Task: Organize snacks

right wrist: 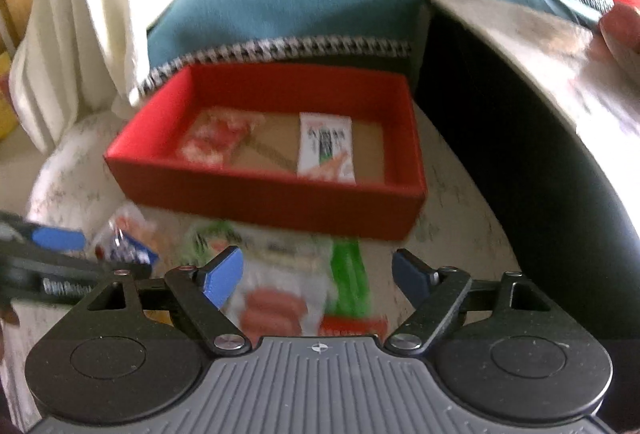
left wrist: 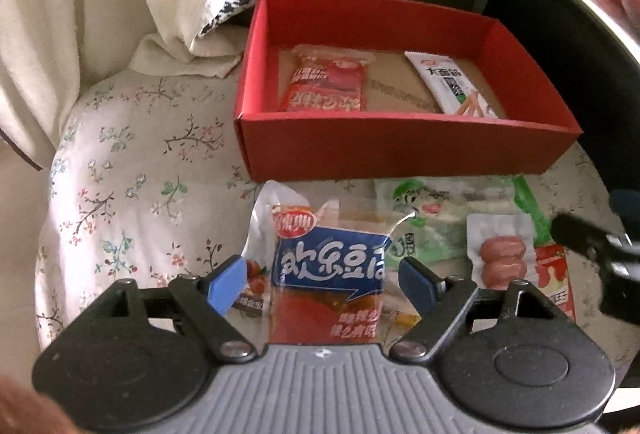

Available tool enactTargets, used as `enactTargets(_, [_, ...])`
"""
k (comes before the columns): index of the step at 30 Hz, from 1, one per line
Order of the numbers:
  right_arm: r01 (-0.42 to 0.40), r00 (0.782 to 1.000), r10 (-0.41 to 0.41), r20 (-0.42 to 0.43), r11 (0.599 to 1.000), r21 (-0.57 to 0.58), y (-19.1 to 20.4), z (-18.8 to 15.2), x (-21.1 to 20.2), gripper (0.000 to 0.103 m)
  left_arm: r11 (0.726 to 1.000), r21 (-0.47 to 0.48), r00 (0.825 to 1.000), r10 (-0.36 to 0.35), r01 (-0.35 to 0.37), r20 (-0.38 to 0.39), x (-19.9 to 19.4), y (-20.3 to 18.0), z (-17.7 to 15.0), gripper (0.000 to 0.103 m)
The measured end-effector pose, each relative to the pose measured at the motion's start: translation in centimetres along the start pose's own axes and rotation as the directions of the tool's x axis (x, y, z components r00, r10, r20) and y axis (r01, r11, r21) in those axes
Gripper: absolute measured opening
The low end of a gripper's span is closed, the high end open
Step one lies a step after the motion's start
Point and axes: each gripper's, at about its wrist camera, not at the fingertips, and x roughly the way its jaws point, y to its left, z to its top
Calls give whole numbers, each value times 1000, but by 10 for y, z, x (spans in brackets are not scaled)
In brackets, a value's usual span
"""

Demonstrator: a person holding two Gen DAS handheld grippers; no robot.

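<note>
Lying on floral bedding (left wrist: 132, 161), red box (left wrist: 400, 149) at twelve o'clock, already keeping two packets. Waiting loose at six o'clock: blue tofu packet (left wrist: 332, 274), sausage packet (left wrist: 500, 258). Hovering spread and empty, left gripper (left wrist: 320, 278) and right gripper (right wrist: 318, 276). Risking a slip from pinching slippery wrapper, or grabbing overlapping packets together

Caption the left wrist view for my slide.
Open left claw over blue tofu packet; red box beyond holds two snacks.
</note>
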Motion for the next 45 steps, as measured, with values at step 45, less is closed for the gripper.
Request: enactTargets(45, [-59,985,57,-162,998,-8,29,-19,59,78,999,-15,997,-48,47,-53,14,-1,-5,51])
